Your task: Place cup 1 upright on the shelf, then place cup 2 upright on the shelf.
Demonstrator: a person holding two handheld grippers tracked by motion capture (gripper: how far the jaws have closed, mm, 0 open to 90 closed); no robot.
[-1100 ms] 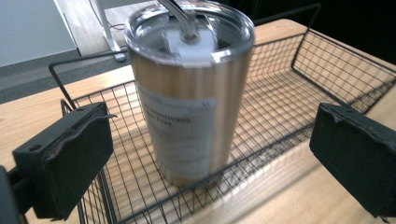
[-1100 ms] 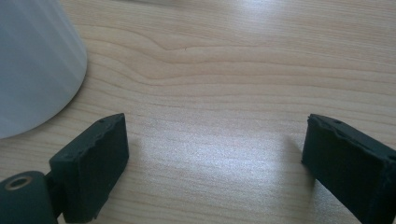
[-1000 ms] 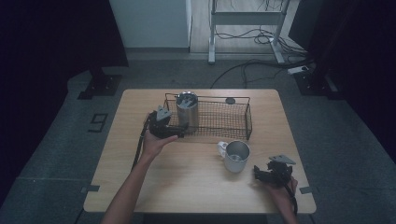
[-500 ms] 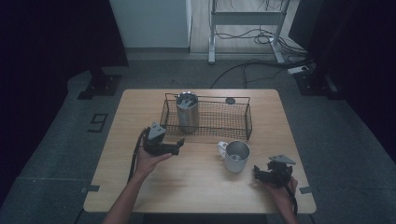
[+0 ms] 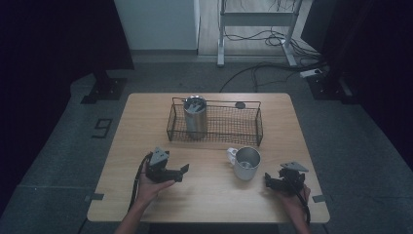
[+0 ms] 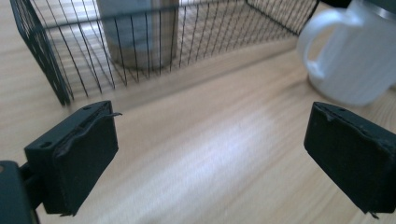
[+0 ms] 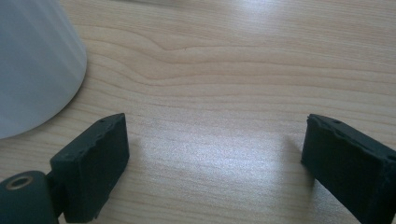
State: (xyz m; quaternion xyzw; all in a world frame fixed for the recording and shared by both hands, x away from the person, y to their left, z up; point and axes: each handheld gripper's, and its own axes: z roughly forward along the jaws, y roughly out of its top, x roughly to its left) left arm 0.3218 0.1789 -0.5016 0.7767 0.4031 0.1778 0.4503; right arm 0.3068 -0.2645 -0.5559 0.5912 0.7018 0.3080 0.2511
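Now the white-handled steel mug stands upright between both parted, empty tongs, nearer the right tongs than the left tongs.

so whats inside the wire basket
A steel tumbler stands upright at the left end of the wire basket. Through the mesh, the remaining floor looks bare. The tumbler's contents cannot be made out from the high view.

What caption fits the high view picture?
Two open claws flank a white mug; a steel tumbler stands in the wire basket.
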